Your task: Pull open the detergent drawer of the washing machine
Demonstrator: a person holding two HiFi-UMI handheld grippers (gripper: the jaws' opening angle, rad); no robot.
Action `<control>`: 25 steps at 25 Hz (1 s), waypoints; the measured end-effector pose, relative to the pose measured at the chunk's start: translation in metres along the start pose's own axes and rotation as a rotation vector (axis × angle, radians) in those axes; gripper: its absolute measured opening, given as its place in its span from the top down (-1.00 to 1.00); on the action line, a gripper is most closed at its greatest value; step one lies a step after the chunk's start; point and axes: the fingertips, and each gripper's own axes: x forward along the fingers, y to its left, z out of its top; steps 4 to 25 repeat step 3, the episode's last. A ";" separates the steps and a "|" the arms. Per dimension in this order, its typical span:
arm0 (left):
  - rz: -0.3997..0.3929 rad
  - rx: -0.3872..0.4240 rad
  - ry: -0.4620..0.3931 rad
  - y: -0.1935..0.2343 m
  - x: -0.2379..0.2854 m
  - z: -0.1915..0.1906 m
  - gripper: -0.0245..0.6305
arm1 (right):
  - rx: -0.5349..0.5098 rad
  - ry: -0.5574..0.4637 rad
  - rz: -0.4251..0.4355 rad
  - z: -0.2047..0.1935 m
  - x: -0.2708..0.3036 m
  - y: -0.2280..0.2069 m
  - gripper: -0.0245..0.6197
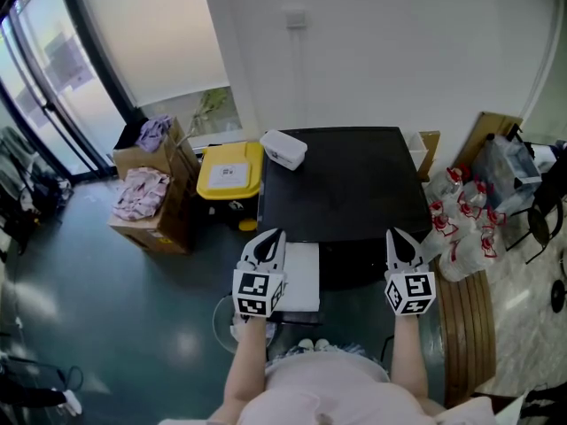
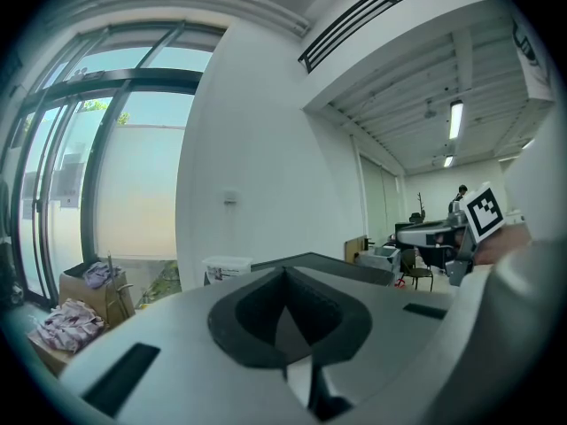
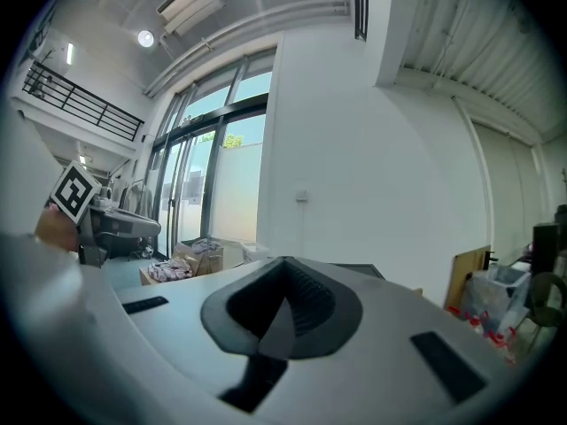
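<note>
The washing machine [image 1: 345, 184] has a flat black top and stands against the white wall. At its front left a white drawer-like part [image 1: 301, 277] juts out toward me. My left gripper [image 1: 269, 235] hovers shut and empty at the front left corner, just left of that white part. My right gripper [image 1: 397, 235] is also shut and empty, over the front right corner. In the left gripper view the shut jaws [image 2: 283, 274] point level across the machine top [image 2: 341, 264]. In the right gripper view the shut jaws [image 3: 285, 266] point toward the wall.
A white plastic box [image 1: 283, 149] sits on the machine's back left corner. A yellow bin [image 1: 230, 171] and cardboard boxes of clothes [image 1: 146, 197] stand to the left. Packs of bottles [image 1: 461, 224] and a wooden bench [image 1: 467, 326] are on the right.
</note>
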 end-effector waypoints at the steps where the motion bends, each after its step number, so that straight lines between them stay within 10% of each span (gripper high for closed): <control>1: -0.001 0.000 0.000 -0.001 0.000 0.000 0.85 | 0.000 0.000 0.000 0.000 0.000 -0.001 0.88; 25: -0.002 0.000 -0.002 -0.002 0.000 0.000 0.85 | -0.002 0.000 0.001 0.000 0.000 -0.002 0.88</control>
